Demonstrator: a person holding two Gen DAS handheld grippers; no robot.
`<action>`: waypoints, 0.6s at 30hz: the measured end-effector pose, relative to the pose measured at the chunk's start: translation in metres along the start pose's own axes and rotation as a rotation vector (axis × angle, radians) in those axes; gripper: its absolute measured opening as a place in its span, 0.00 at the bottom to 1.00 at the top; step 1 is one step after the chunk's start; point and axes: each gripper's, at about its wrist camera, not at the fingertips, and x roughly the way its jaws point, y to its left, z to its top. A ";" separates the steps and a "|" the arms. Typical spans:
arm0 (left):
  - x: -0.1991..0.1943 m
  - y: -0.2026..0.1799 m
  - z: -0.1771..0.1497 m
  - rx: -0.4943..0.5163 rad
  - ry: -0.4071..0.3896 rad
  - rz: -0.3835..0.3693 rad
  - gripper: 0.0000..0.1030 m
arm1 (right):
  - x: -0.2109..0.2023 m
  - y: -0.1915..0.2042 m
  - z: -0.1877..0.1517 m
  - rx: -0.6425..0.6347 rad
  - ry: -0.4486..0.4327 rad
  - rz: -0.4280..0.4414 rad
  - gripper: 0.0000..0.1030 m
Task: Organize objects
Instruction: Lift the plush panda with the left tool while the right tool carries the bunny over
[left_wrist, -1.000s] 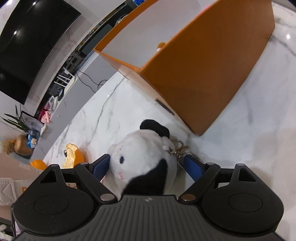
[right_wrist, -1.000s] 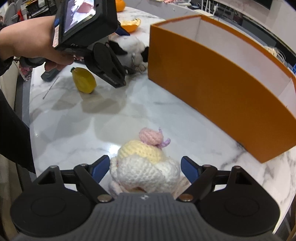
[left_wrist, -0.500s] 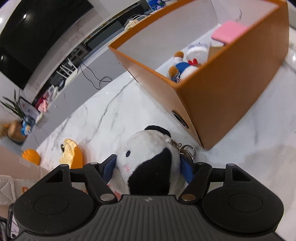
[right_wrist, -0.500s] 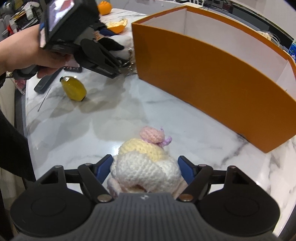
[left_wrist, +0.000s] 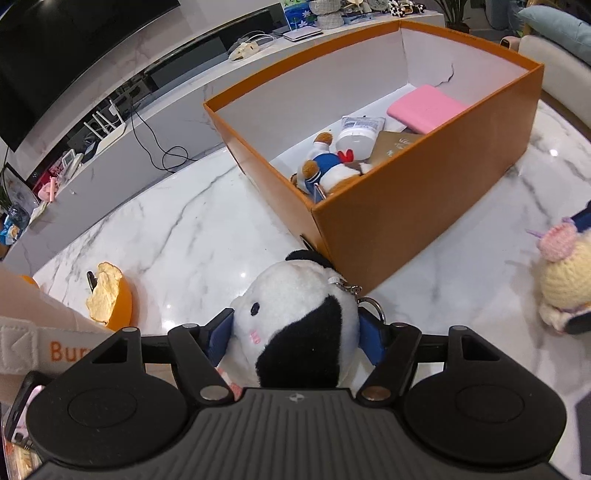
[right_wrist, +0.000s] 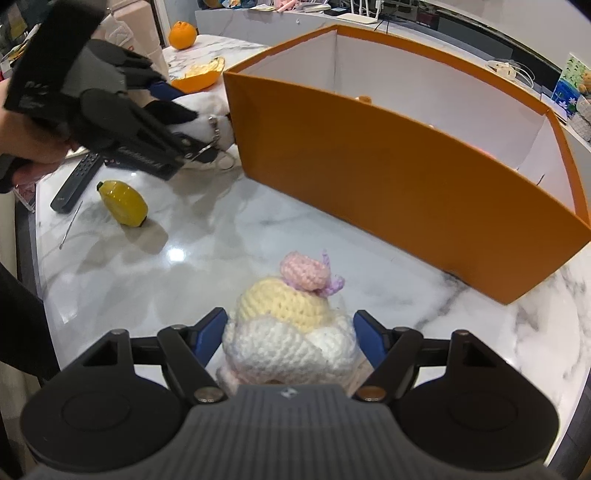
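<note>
Now both grippers have toys between their pads, where a second ago the jaws stood wider around them. The left gripper (left_wrist: 295, 334) has closed in and is clenched on the panda plush (left_wrist: 295, 317); both blue pads press into its sides and the keyring hangs off its right flank. The plush now rides clear of the marble table (left_wrist: 177, 229), just short of the near corner of the orange box (left_wrist: 424, 206), whose interior has come into view: a sailor-suited plush, a tube and a pink pad already lie inside.

The right gripper (right_wrist: 290, 332) has also narrowed; its pads sit against the crocheted doll (right_wrist: 291, 325), which looks to rest on the table near the box's long front wall.

Judgement: panda pick done, drop over the box rim next; doll grasp just completed, lift pending.
</note>
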 end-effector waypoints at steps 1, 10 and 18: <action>-0.003 0.001 0.000 -0.002 -0.002 -0.005 0.78 | -0.001 -0.001 0.001 0.002 -0.004 -0.001 0.74; -0.034 0.010 0.001 -0.014 -0.037 -0.030 0.78 | -0.015 -0.007 0.007 0.032 -0.057 -0.010 0.72; -0.059 0.039 0.006 -0.113 -0.110 -0.091 0.78 | -0.033 -0.020 0.018 0.076 -0.116 -0.018 0.55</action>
